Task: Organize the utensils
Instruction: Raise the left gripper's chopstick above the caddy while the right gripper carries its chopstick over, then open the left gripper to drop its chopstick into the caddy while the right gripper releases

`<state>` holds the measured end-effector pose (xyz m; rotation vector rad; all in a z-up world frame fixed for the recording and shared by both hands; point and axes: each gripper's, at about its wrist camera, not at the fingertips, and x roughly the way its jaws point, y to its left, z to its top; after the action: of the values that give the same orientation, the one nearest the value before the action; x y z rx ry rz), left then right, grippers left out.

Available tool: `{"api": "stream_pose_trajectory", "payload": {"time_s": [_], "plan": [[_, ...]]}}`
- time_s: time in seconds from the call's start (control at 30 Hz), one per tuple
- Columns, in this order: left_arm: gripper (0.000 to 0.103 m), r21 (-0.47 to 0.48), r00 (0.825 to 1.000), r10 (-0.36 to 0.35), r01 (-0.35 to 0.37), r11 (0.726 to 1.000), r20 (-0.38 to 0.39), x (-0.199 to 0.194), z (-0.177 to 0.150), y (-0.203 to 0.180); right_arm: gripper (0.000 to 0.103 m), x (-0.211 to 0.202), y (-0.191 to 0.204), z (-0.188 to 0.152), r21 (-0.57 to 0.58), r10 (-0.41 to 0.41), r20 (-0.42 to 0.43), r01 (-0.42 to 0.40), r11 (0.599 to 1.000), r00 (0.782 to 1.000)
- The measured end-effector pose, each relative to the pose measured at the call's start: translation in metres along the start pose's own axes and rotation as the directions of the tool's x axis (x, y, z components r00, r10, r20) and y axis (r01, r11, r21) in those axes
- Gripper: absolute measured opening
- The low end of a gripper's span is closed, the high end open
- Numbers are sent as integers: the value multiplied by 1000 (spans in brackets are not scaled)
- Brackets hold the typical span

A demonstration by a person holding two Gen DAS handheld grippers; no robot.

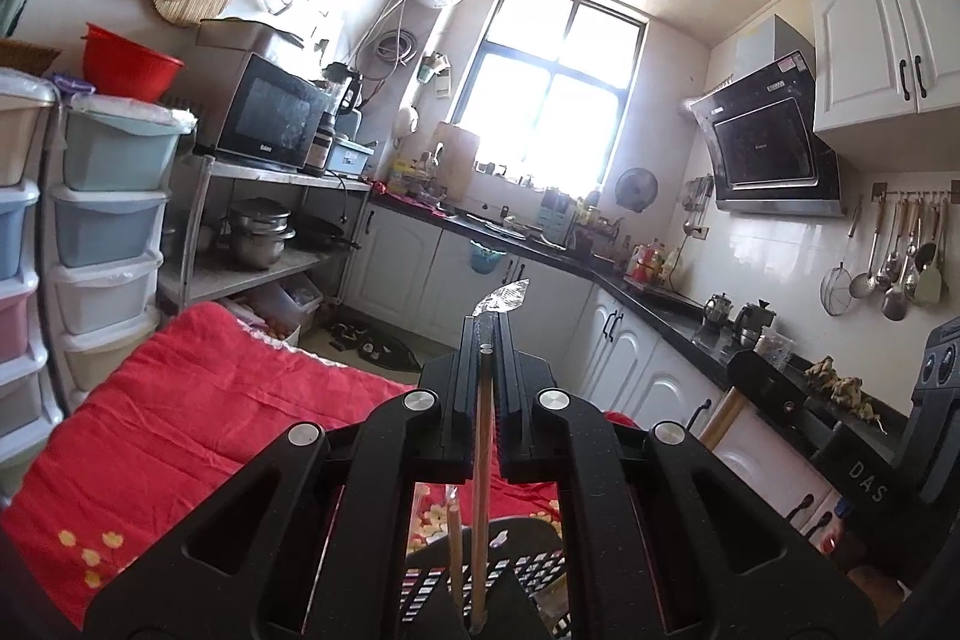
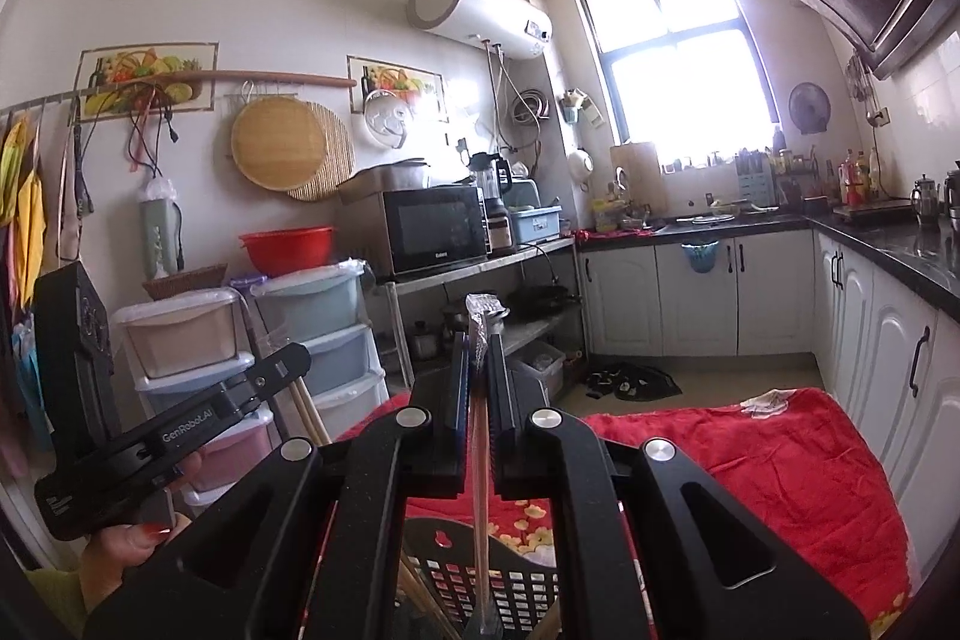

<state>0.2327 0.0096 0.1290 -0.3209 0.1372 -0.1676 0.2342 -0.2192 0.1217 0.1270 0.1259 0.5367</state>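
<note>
Chopsticks in clear plastic sleeves, one clamped upright in each tool: left gripper [image 1: 487,334] pinches a pale wooden stick [image 1: 482,460], right gripper [image 2: 478,340] a wrapped chopstick [image 2: 482,460]. Both hang over the black perforated plastic basket [image 2: 516,580] on the red quilt [image 2: 750,460]. Looks like the drop-in step; next they need lowering straight, then letting go

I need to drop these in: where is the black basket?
The basket sits low in both wrist views, on the red cloth right below the fingers, under the held chopsticks.
</note>
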Motion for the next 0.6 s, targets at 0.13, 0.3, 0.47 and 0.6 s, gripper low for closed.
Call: {"api": "stream_pose_trajectory", "payload": {"time_s": [0.13, 0.3, 0.47, 0.6], "plan": [[2, -13, 1000, -1, 1, 1000, -5, 2, -10, 5, 6, 5, -2, -7, 10, -1, -12, 1, 1000, 1000], [2, -20, 1000, -13, 13, 1000, -7, 4, -19, 6, 6, 10, -6, -15, 23, -25, -19, 26, 999, 999], [2, -33, 999, -29, 27, 999, -42, 9, -27, 7, 6, 14, -10, -23, 32, -47, -55, 49, 998, 997], [17, -55, 997, -27, 23, 998, -79, 8, -30, 12, 39, 14, -12, -27, 47, -61, -84, 65, 997, 995]]}}
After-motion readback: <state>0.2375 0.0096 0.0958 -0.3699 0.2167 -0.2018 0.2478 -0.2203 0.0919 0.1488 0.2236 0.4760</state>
